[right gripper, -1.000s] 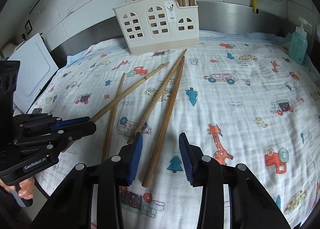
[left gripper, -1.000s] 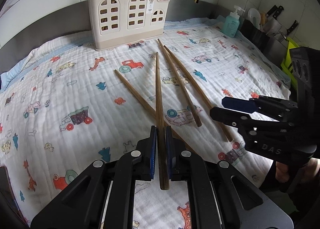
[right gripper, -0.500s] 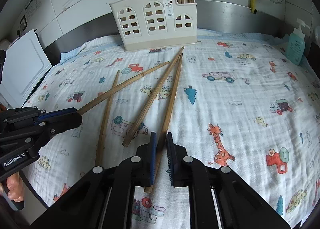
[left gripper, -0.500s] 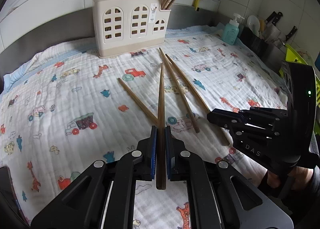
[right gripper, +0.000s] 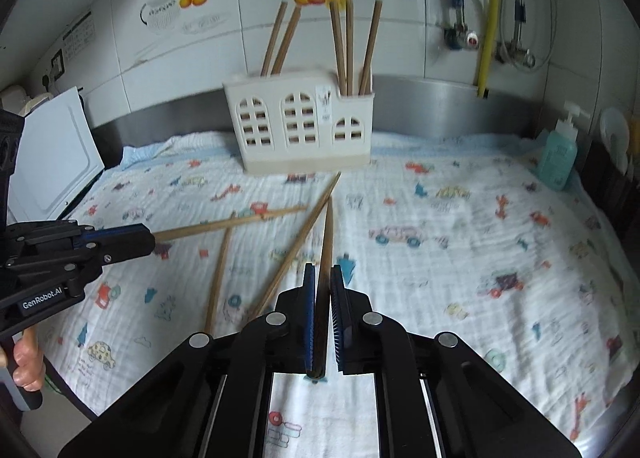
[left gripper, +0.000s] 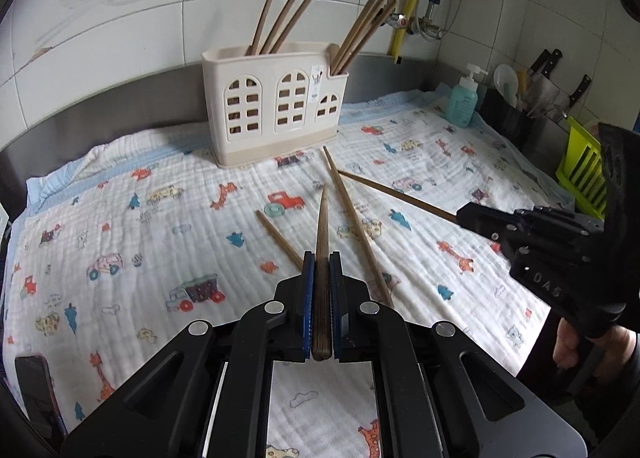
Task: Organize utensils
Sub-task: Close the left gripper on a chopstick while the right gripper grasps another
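My left gripper (left gripper: pixel 320 262) is shut on a wooden chopstick (left gripper: pixel 321 234) and holds it lifted, tip forward. It also shows in the right wrist view (right gripper: pixel 120 240). My right gripper (right gripper: pixel 323 274) is shut on another chopstick (right gripper: pixel 327 238), also lifted; it appears in the left wrist view (left gripper: pixel 472 215). Two chopsticks (left gripper: pixel 354 225) (left gripper: pixel 278 238) lie on the patterned cloth (left gripper: pixel 160 217). A cream utensil holder (left gripper: pixel 276 105) with arched windows stands at the back with several chopsticks upright in it.
A teal soap bottle (left gripper: pixel 462 101), knives (left gripper: pixel 548 69) and a green rack (left gripper: pixel 584 173) stand at the right. A white board (right gripper: pixel 52 161) leans at the left. A dark phone (left gripper: pixel 36 390) lies at the near left edge. Tiled wall and pipes are behind.
Both grippers have risen with their chopsticks off the cloth. The right gripper shut on its chopstick about half a second ago. The holder looks closer now.
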`<state>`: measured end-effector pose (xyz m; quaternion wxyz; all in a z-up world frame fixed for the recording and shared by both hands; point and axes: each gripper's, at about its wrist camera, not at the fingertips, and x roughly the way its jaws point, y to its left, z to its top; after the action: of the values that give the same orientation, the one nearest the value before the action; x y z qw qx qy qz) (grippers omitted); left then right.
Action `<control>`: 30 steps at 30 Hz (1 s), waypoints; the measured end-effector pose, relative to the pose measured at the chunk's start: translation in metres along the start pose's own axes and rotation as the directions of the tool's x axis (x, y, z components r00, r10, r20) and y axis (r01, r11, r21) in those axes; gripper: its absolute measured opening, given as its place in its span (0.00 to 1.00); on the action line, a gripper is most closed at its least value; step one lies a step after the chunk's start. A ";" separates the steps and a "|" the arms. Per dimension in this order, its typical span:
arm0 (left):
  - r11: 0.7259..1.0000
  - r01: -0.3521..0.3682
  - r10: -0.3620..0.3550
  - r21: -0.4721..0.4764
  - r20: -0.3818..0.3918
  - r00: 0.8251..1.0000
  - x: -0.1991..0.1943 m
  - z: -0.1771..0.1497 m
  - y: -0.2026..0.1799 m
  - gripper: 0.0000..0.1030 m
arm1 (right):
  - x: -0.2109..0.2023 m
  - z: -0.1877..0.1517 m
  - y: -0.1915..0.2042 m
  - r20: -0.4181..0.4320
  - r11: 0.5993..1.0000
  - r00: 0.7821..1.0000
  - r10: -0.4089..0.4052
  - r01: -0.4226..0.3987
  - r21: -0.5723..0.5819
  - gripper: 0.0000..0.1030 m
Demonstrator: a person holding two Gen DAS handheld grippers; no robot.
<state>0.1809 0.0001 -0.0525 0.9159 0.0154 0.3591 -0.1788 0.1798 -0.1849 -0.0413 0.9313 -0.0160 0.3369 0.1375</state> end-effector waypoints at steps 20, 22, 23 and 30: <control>1.000 -0.009 0.010 -0.011 0.060 0.998 -0.010 0.021 0.009 0.06 | 0.008 -0.002 -0.009 -0.046 0.997 0.996 0.071 -0.070 0.029 0.20; 1.000 -0.009 0.010 -0.010 0.060 0.998 -0.010 0.021 0.009 0.06 | 0.015 -0.011 -0.006 -0.074 0.998 0.995 0.061 -0.059 0.023 0.20; 1.000 -0.008 0.008 -0.009 0.061 0.998 -0.010 0.021 0.009 0.06 | 0.020 -0.016 -0.006 -0.092 0.998 0.994 0.061 -0.059 0.025 0.20; 1.000 -0.009 0.009 -0.009 0.061 0.998 -0.011 0.022 0.009 0.06 | 0.042 -0.039 -0.006 -0.174 0.998 0.983 0.058 -0.051 0.043 0.20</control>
<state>0.1903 0.0084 -0.0299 0.9272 0.0076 0.3318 -0.1734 0.1877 -0.1854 -0.0984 0.8941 -0.0009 0.4203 0.1546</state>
